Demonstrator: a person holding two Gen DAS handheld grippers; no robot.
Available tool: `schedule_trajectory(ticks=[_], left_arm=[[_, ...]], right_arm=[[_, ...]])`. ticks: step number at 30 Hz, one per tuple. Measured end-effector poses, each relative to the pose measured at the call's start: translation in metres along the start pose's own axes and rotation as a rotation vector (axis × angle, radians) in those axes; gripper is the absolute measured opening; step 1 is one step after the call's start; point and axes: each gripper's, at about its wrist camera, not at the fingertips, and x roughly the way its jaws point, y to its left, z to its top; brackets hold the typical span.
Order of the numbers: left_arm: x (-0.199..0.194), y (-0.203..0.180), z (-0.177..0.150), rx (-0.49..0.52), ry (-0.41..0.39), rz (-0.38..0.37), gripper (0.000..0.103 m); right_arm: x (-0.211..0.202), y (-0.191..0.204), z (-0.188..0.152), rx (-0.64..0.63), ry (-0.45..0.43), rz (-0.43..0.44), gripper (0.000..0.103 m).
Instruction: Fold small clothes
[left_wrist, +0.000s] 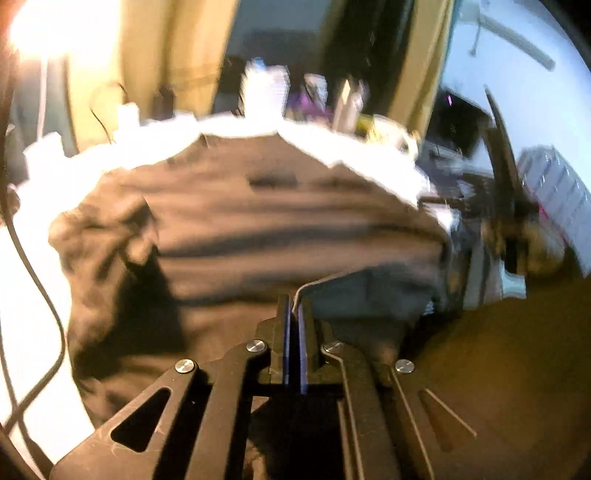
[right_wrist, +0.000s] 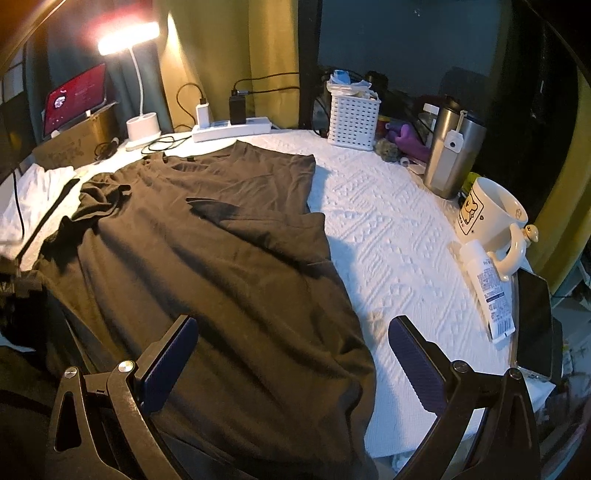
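One dark T-shirt (right_wrist: 207, 236), one lit desk lamp (right_wrist: 129, 37), one power strip (right_wrist: 231, 129), one white basket (right_wrist: 352, 116), two steel tumblers (right_wrist: 448, 151), one mug (right_wrist: 487, 214), one tube (right_wrist: 487, 291), one tablet (right_wrist: 75, 98).

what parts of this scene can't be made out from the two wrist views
- Left wrist view: motion blur smears the clutter behind the dark t-shirt; no items identifiable.
- Left wrist view: how much cloth the left gripper pinches is hidden between its shut fingers.
- Right wrist view: the t-shirt's near hem runs behind the open right gripper and off the bottom edge.
- Right wrist view: print on the white tube is too small to read.
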Motion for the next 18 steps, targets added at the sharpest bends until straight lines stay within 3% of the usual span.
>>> schedule_trajectory(ticks=[5, 13, 16, 18], left_arm=[[-0.017, 0.008, 0.042, -0.005, -0.137, 0.054, 0.002], [0.015, 0.035, 0.076, -0.021, -0.097, 0.096, 0.002], [0.027, 0.047, 0.075, -0.047, -0.063, 0.107, 0.002], [0.035, 0.056, 0.071, -0.071, -0.039, 0.118, 0.002]], right_arm=[[-0.016, 0.01, -0.001, -0.004, -0.037, 0.09, 0.103], [0.001, 0.068, -0.018, -0.066, 0.02, 0.299, 0.102], [0.006, 0.076, -0.022, -0.083, 0.046, 0.331, 0.083], [0.006, 0.077, -0.025, -0.09, 0.059, 0.338, 0.064]])
